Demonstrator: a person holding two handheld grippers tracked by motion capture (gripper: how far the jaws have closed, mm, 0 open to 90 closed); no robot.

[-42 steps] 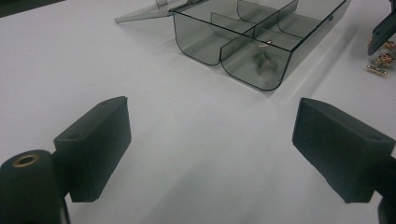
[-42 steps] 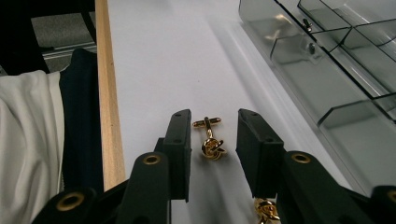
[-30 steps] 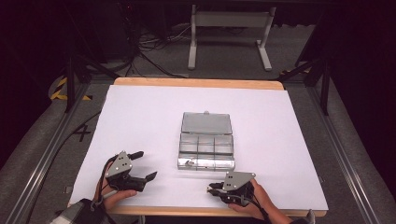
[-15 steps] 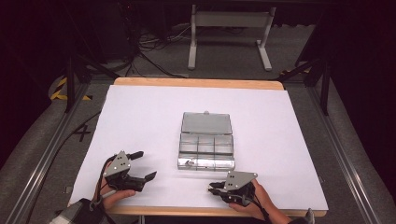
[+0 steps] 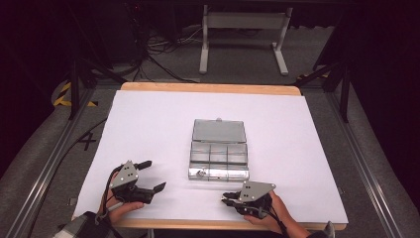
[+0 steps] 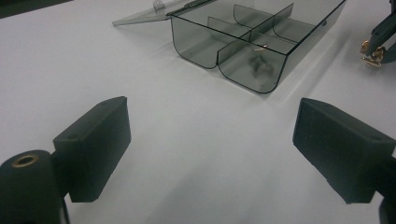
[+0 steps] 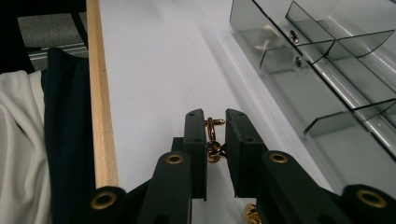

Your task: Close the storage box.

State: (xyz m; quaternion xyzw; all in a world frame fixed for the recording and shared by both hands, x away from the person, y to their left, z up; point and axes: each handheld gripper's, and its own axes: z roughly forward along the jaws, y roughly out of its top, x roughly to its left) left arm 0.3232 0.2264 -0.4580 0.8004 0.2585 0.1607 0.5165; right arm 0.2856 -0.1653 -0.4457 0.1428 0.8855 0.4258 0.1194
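your white-covered counter (image 5: 148,124) has a wooden rim; dark floor, cables and a metal stand (image 5: 242,34) lie beyond. your right tongs (image 7: 215,133) grip a gold cufflink (image 7: 212,140) near the open clear box (image 5: 218,153). your left tongs (image 6: 210,140) stand open.

box contents: a small thing (image 6: 259,58) in the clear organizer box (image 6: 252,42), too blurred to be identified
cufflink (image 7: 214,139): lower part hidden between right gripper (image 7: 215,122) pads
box far corner: cut off by edge
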